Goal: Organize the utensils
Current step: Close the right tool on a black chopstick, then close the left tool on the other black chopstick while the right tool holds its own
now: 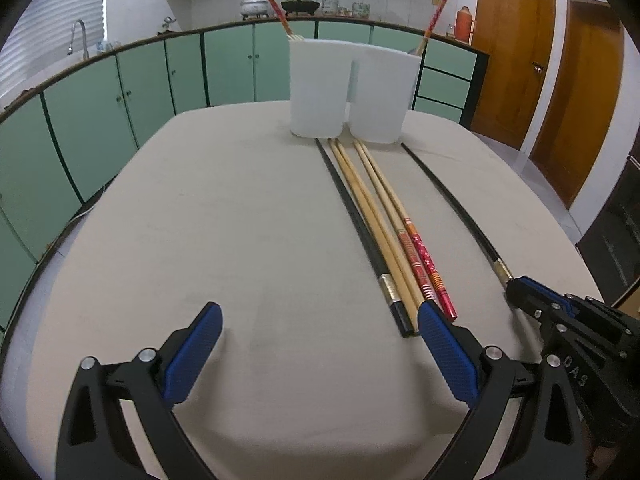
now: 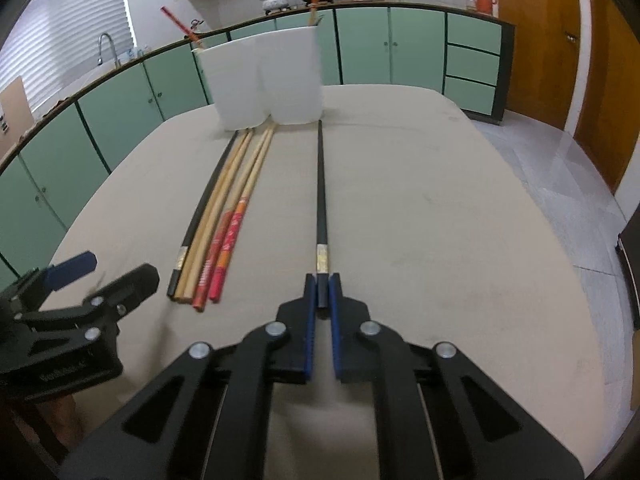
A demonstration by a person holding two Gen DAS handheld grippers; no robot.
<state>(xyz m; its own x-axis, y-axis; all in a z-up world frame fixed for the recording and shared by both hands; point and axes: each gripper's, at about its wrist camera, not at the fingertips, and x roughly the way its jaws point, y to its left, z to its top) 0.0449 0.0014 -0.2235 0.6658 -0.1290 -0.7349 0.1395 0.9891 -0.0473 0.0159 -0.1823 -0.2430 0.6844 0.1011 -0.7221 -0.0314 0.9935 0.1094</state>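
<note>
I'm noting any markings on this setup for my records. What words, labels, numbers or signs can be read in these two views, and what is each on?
"DAS": pale raised letters on the black body of the right gripper, left wrist view; perhaps part of a longer word.
Pale lettering on the body of the left gripper, right wrist view: too blurred to read.
Patterned red and orange chopsticks: decoration only, no legible text.
White holders: none.

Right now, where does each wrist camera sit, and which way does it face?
Left wrist: on the left tongs, open, facing the white holders; right tongs show at right.
Right wrist: on the right tongs, shut on the lone black chopstick; left tongs show at left.
Shared: table, holders, chopstick bundle.
</note>
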